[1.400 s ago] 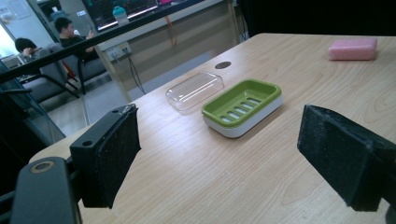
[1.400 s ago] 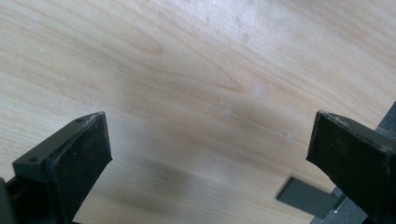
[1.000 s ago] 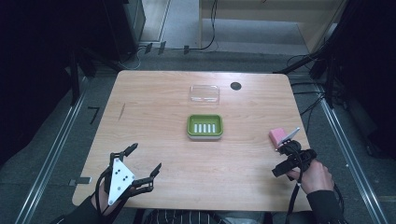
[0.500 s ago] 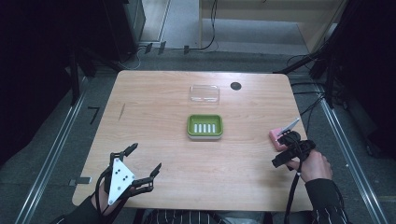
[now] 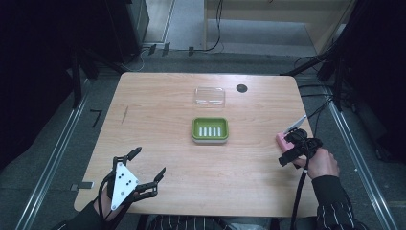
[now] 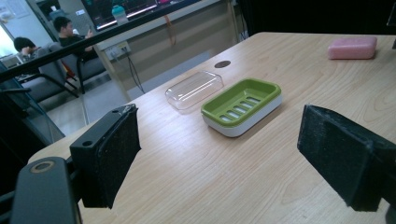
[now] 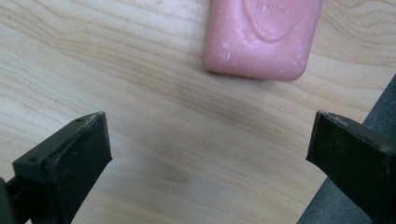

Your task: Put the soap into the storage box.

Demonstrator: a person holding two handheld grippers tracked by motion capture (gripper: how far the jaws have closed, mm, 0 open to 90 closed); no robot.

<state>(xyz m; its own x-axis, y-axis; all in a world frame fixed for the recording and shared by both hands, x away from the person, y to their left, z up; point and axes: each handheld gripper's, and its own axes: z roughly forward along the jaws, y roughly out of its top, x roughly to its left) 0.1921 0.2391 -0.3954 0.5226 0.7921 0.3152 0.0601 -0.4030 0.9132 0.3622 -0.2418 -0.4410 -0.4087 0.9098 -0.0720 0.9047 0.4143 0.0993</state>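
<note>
**Operator:** Jaws of the right gripper stand wide apart and hold nothing. Both tips sit low over the wooden table. Confirm target position.

**Checker:** Target is the pink soap bar. It lies flat on the table, ahead of the jaw tips and slightly toward the right jaw, not yet between them. In the high view the soap bar sits near the table's right edge, just beside the right gripper.

**Operator:** Long axis?

**Checker:** In the right gripper view the bar's long axis appears to run away from the camera, roughly along the reach direction; its rounded short end faces the jaws. The jaw gap looks wider than that short end, so closing across the narrow sides appears feasible once the tips advance.

**Operator:** Left side status?

**Checker:** Left gripper is at the near left corner, jaws spread, empty, well apart from the soap. The right hand is clearly the nearer one.

**Operator:** Destination?

**Checker:** Probably the green soap dish at table centre, empty, with its clear lid lying separately behind it. From the soap the dish lies toward the table's middle.
</note>
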